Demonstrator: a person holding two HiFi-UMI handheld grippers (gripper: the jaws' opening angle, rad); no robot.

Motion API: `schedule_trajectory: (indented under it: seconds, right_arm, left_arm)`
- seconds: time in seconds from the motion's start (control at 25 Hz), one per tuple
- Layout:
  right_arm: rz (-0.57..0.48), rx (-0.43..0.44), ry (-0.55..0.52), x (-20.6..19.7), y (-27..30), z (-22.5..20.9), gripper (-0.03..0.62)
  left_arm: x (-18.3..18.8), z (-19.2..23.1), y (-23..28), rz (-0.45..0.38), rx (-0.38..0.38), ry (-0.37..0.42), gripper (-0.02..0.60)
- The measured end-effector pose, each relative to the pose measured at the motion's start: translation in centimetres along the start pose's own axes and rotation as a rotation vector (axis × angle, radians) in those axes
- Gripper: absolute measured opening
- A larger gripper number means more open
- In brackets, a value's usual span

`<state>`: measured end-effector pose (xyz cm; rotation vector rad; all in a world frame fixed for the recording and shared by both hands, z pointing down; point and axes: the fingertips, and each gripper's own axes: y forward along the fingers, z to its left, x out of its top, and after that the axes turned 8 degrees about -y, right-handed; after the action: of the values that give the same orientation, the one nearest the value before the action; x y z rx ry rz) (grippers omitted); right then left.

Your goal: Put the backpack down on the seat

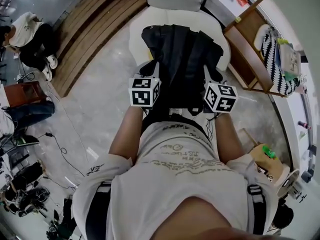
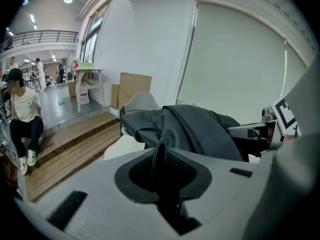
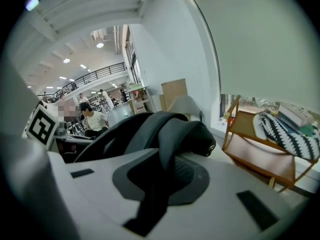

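Note:
A black backpack [image 1: 180,59] lies over the white chair seat [image 1: 137,36], its top toward the backrest. My left gripper [image 1: 153,68] is at the pack's left side and is shut on a thin black strap [image 2: 159,154] that stands edge-on between the jaws. The right gripper [image 1: 208,75] is at the pack's right side, shut on a wide padded shoulder strap [image 3: 167,144] that loops down through its jaws. In the left gripper view the backpack [image 2: 192,129] bulges just beyond the jaws. In the right gripper view the backpack [image 3: 145,126] does the same.
A wooden rack [image 1: 245,44] holding a zebra-patterned bag [image 1: 275,59] stands right of the chair. A wooden step platform [image 1: 95,24] runs along the left, where a person [image 1: 30,39] sits. Cables [image 1: 60,144] trail on the floor and a small wooden stool [image 1: 267,164] is near my right.

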<state>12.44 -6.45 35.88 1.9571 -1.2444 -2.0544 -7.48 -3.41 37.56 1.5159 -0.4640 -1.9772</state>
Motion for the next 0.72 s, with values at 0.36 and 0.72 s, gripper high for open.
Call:
schedule_trajectory:
  seconds: [0.36, 0.72]
  right_arm:
    - [0.178, -0.008, 0.135, -7.9, 6.4, -0.9, 0.052]
    - [0.348, -0.040, 0.291, -16.2, 14.1, -2.4, 0.052]
  left_arm:
    - [-5.8, 3.9, 7.5, 0.208, -0.086, -0.001, 0.057]
    - [-11.3, 7.7, 16.6, 0.373, -0.161, 0.035, 0.057]
